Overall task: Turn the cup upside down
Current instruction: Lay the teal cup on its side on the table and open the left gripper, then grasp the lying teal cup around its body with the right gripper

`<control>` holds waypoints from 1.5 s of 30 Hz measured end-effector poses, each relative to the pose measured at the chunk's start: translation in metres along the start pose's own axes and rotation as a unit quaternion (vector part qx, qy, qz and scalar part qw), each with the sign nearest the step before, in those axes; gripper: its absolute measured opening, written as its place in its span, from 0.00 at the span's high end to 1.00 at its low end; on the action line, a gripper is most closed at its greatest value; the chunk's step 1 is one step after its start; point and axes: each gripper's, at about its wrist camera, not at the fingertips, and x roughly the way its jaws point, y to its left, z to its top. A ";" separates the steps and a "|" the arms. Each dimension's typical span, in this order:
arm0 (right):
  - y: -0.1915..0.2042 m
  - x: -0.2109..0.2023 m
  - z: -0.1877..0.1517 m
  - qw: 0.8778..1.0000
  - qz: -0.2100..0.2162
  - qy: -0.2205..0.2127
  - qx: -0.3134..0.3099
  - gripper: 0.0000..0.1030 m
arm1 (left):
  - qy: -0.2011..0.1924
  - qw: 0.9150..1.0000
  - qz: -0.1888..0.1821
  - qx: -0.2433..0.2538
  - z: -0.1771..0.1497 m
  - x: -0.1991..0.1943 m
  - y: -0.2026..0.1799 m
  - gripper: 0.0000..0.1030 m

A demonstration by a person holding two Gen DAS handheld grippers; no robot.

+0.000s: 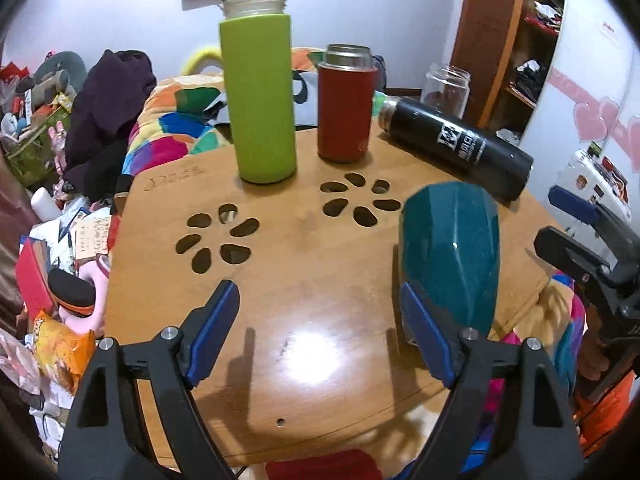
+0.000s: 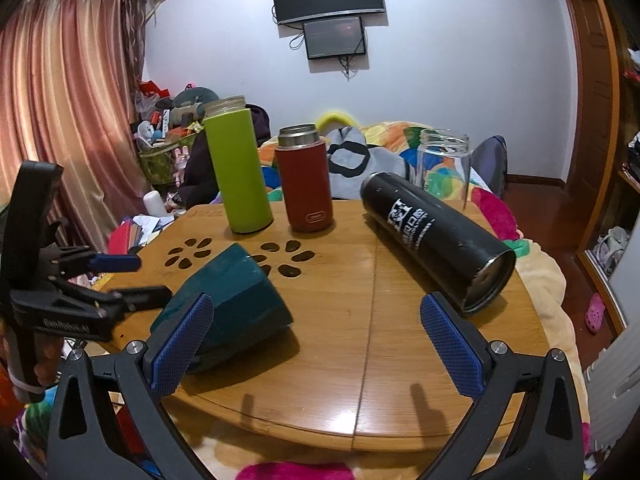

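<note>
Blue-padded left gripper (image 1: 320, 344) and right gripper (image 2: 320, 344) both gape, grasping nothing. Glossy teal faceted cup (image 1: 450, 256) lies on its side at lower right of the round bamboo table (image 1: 304, 280): flip judged unfinished. Clear glass jar (image 2: 442, 164), upper right, looks empty; other contents hidden.

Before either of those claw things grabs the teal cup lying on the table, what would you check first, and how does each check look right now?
1. Teal cup within reach, on its side: ok.
2. Left gripper open, empty: ok.
3. Right gripper open, empty: ok.
4. Cup between a gripper's fingers: not ok, it lies beside both.
5. Black bottle lying apart from the cup: ok.
6. Bare wooden table to set the cup down on: ok.
</note>
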 end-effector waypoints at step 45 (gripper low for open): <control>0.025 0.037 -0.031 0.991 0.110 0.065 -0.043 0.47 | -0.100 0.992 -0.067 0.047 0.020 -0.021 -0.062 0.94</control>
